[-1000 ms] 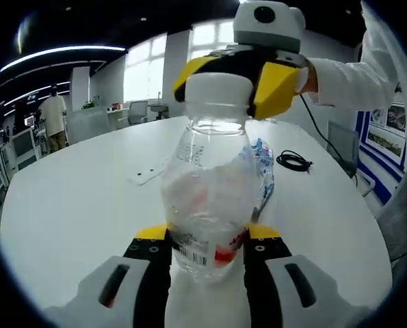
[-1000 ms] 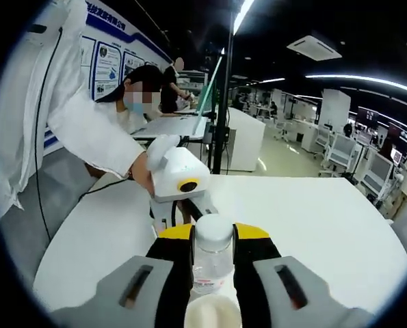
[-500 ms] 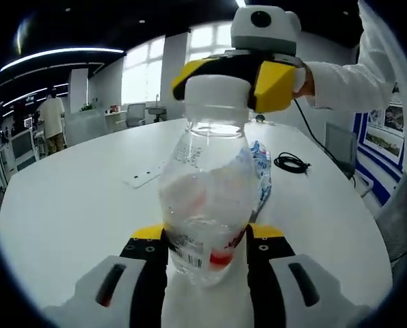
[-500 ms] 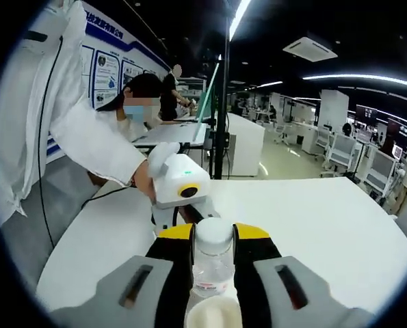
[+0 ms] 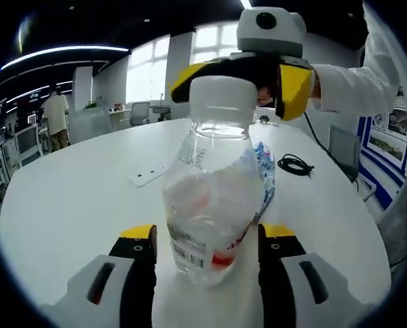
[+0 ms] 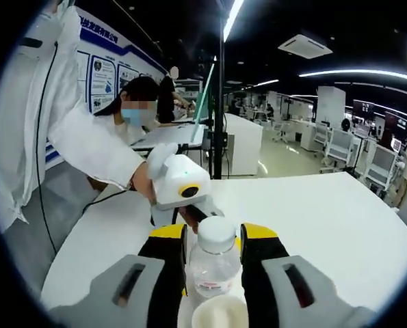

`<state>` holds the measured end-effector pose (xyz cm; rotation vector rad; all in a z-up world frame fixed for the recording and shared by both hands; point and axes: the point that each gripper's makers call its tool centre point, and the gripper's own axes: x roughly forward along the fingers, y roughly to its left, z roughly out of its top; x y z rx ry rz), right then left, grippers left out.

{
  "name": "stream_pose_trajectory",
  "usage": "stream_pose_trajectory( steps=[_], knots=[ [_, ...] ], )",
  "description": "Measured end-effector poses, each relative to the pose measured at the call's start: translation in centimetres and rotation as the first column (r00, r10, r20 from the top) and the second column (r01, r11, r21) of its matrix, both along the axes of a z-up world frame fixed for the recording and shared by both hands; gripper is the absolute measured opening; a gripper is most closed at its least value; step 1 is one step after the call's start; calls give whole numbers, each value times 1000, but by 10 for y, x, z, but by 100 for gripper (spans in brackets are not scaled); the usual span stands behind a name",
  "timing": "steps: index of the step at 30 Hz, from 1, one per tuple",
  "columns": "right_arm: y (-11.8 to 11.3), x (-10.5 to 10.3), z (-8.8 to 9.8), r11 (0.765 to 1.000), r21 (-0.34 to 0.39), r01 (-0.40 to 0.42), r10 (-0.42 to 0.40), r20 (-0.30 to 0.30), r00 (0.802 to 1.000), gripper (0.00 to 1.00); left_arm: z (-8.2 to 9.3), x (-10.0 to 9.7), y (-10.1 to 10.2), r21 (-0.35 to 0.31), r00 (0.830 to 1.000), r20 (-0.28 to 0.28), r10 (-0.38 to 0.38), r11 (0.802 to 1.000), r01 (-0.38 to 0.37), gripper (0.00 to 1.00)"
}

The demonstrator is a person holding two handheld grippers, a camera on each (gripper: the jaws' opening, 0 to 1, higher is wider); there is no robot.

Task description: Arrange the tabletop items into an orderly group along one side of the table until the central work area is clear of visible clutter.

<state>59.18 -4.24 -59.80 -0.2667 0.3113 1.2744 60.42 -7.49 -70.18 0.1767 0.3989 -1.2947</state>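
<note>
Between both open tongs [image 5: 206,236] [image 6: 213,240], clear bottle [image 5: 210,205] stands upright on white table [image 5: 73,198], cap up.

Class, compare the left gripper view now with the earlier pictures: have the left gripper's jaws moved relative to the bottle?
Yes. The left gripper has opened: its jaws, pressed against the bottle earlier, now stand apart from its sides, leaving gaps.

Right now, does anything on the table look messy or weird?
Yes. The clear plastic bottle looks crumpled, with its label peeling off and hanging loose down its side. Behind it a black cable lies in a loose tangle on the white table, and a flat white strip lies askew.
</note>
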Motion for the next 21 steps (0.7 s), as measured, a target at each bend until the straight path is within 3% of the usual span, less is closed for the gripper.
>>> stream_pose_trajectory(
  steps=[8, 21],
  knots=[
    [-8, -3, -8, 999, -6, 44, -44, -45, 998, 36, 0, -5, 3, 4, 999, -48, 17, 1000, -17, 64],
    [-26, -14, -15, 992, -12, 122, -123, -102, 987, 47, 9, -11, 9, 6, 997, -64, 49, 999, -49, 73]
  ],
)
